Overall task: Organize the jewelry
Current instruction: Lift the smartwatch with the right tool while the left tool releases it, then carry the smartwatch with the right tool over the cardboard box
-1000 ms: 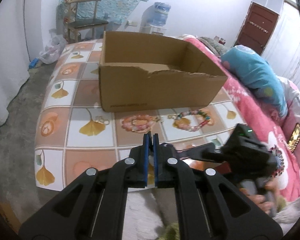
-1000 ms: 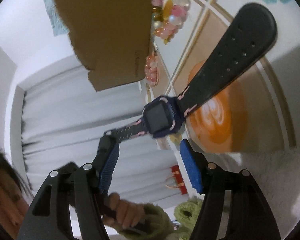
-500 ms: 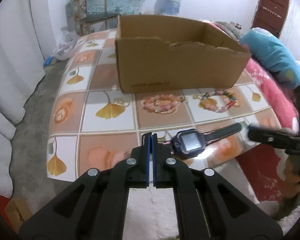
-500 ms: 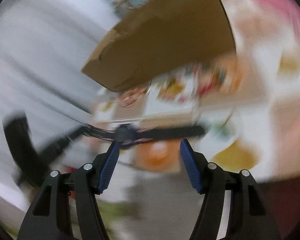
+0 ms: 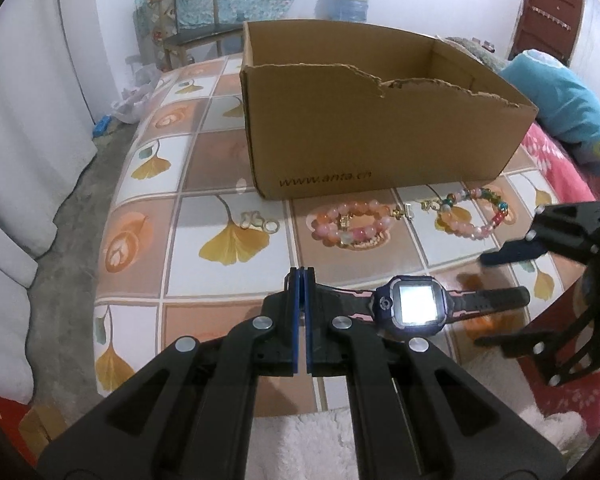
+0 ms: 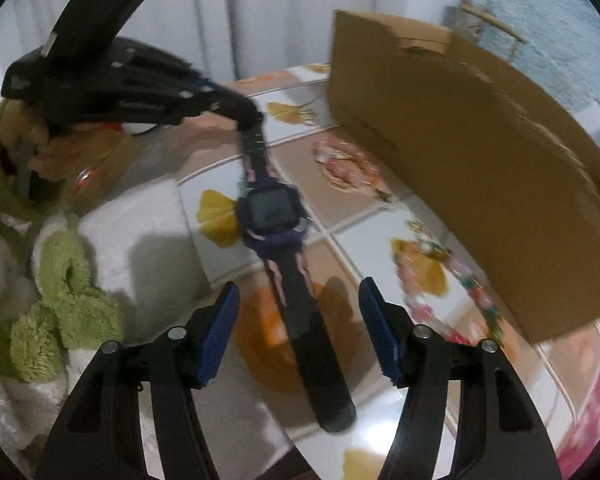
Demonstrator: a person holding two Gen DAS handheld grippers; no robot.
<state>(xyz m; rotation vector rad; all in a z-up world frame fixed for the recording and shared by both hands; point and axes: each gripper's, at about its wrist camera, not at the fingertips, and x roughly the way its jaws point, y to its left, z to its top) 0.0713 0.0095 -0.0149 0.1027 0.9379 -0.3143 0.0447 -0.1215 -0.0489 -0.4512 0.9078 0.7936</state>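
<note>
A dark blue watch (image 5: 414, 310) with black straps hangs level just above the tiled table (image 5: 204, 240). My left gripper (image 5: 302, 280) is shut on one strap end (image 6: 254, 136). My right gripper (image 6: 299, 292) is closing, with the free strap between its blue pads (image 6: 220, 332) and gaps on both sides. In the left wrist view the right gripper (image 5: 482, 300) comes in from the right. A pink bead bracelet (image 5: 352, 226) and a multicoloured bead bracelet (image 5: 472, 216) lie in front of the open cardboard box (image 5: 380, 120).
A small metal clasp (image 5: 258, 222) lies left of the bracelets. White fluffy fabric (image 6: 148, 240) covers the table's near edge, beside a green fluffy sleeve (image 6: 68, 300). A blue pillow (image 5: 556, 100) and pink bedding are to the right; a chair (image 5: 192, 20) stands behind.
The right wrist view has rolled from sideways to upright, and the watch's free strap now lies between its fingers. The left gripper has dipped toward the table, the watch showing at its right.
</note>
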